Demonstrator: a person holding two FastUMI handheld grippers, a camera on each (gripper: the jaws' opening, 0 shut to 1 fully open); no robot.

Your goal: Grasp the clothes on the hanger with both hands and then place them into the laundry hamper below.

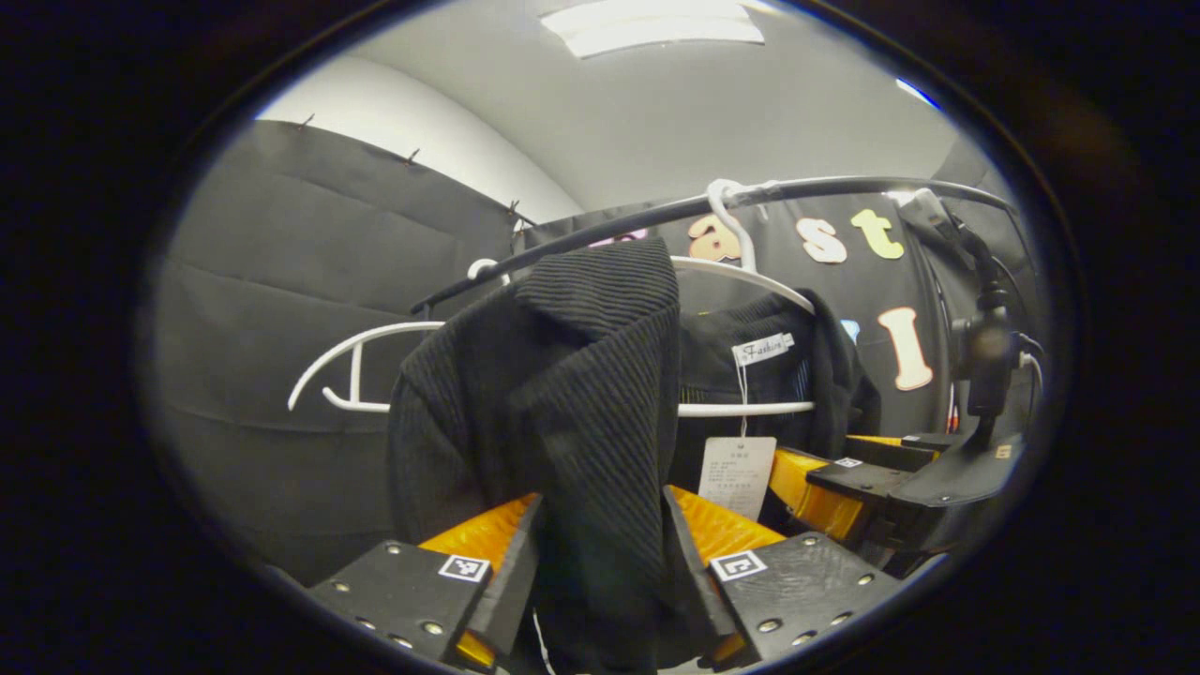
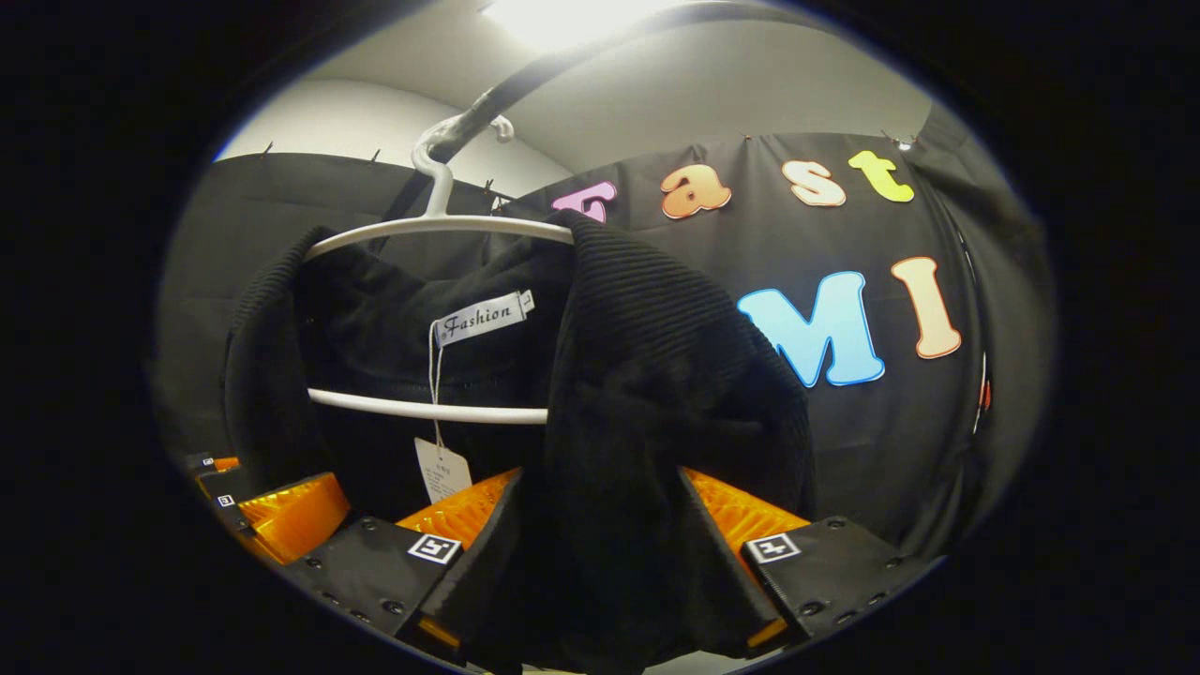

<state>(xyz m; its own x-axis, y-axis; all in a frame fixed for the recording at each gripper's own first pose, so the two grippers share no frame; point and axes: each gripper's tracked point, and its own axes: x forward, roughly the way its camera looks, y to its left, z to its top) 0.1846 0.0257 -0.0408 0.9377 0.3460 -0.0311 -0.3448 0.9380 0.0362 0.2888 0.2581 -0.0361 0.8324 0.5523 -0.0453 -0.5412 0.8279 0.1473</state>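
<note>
A black ribbed garment (image 1: 562, 375) hangs on a white hanger (image 1: 750, 276) hooked over a dark rail (image 1: 844, 187). In the left gripper view my left gripper (image 1: 600, 511) is shut on a fold of its shoulder, the cloth filling the gap between the fingers. My right gripper (image 1: 825, 497) holds the garment's other side farther right. In the right gripper view the garment (image 2: 656, 375) drapes over the hanger (image 2: 441, 225), and the right gripper (image 2: 600, 492) is shut on the other shoulder's cloth. The left gripper (image 2: 272, 511) sits at the lower left. A paper tag (image 2: 441, 469) dangles from the collar.
A second, bare white hanger (image 1: 356, 354) hangs on the rail to the left of the garment. A dark device on a stand (image 1: 984, 347) with cables rises at the right edge of the left gripper view. Black cloth walls close in behind.
</note>
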